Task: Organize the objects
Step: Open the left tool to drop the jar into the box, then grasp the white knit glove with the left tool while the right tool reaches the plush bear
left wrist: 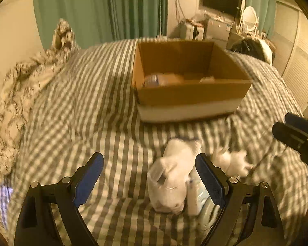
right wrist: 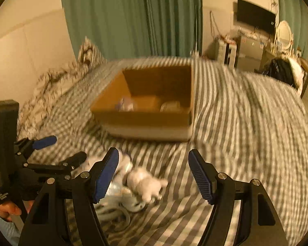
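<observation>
An open cardboard box [left wrist: 191,96] [right wrist: 145,121] stands on the striped bed and holds a few small items. In front of it lies a pile of white things: a white sock bundle [left wrist: 174,176], a small white plush toy [left wrist: 234,162] [right wrist: 147,184] and a pale cable or tube [right wrist: 113,211]. My left gripper [left wrist: 149,178] is open, with the sock bundle against its right finger; it also shows in the right wrist view [right wrist: 65,149]. My right gripper [right wrist: 154,176] is open and empty, just right of the plush toy; its tip shows at the left wrist view's right edge [left wrist: 293,131].
A rumpled patterned blanket [left wrist: 20,86] lies along the bed's left side by the wall. Green curtains [left wrist: 104,10] hang behind the bed. A TV, a mirror and cluttered furniture [left wrist: 221,20] stand at the far right, beyond the bed's edge.
</observation>
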`<state>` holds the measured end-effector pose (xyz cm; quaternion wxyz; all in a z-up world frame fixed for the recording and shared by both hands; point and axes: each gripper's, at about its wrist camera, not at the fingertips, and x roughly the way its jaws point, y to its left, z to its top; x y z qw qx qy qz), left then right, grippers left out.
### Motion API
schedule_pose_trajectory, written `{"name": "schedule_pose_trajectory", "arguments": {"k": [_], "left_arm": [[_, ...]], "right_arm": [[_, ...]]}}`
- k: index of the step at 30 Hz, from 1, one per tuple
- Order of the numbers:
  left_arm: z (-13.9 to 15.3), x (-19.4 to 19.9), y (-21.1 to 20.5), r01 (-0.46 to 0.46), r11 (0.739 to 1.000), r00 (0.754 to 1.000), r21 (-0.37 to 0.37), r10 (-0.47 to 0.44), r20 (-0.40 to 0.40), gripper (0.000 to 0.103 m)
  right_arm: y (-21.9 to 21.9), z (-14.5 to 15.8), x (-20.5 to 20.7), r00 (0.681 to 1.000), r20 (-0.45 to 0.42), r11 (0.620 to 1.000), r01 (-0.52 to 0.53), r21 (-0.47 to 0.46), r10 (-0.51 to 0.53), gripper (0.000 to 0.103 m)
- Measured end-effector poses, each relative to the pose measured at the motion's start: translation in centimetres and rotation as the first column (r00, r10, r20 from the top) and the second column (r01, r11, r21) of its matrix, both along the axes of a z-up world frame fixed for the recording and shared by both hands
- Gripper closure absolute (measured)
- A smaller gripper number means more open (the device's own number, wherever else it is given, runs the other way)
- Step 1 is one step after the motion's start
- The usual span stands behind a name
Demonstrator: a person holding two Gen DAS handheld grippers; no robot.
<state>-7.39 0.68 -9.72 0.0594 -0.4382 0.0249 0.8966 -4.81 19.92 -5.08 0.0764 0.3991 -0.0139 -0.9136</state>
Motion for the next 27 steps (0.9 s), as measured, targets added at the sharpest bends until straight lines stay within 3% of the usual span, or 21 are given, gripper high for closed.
{"name": "schedule_pose_trajectory", "arguments": {"k": [6, 10, 15, 17, 27], "left_arm": [[-3.7, -0.5, 0.1, 0.015, 1.0, 0.997, 0.01, -0.016, 0.081, 0.01], [-4.9, -0.8, 0.5, 0.03, 0.999, 0.995, 0.011, -0.031, 0.09, 0.013], [-5.6, -1.3, 0.5, 0.06, 0.995, 0.991, 0.081, -0.069, 0.116, 0.038], [-5.6, -1.1, 0.7, 0.09, 0.991, 0.988, 0.096, -0.101, 0.113, 0.053], [-5.0, 0.2, 1.3, 0.119, 0.992, 0.988, 0.05, -0.123, 0.093, 0.062]], "right_arm": [[-0.5, -4.8, -1.9, 0.989, 0.149, 0.999, -0.02, -0.041, 0.026, 0.033], [-1.2, -6.5, -2.8, 0.978, 0.206, 0.999, -0.029, -0.034, 0.036, 0.033], [-1.5, -8.5, -4.0, 0.957, 0.289, 1.0, -0.009, -0.009, 0.011, 0.033], [-1.6, -8.9, -4.3, 0.952, 0.306, 1.0, -0.003, -0.007, 0.005, 0.033], [-1.4, -9.7, -4.8, 0.941, 0.339, 1.0, 0.007, -0.006, -0.005, 0.033]]}}
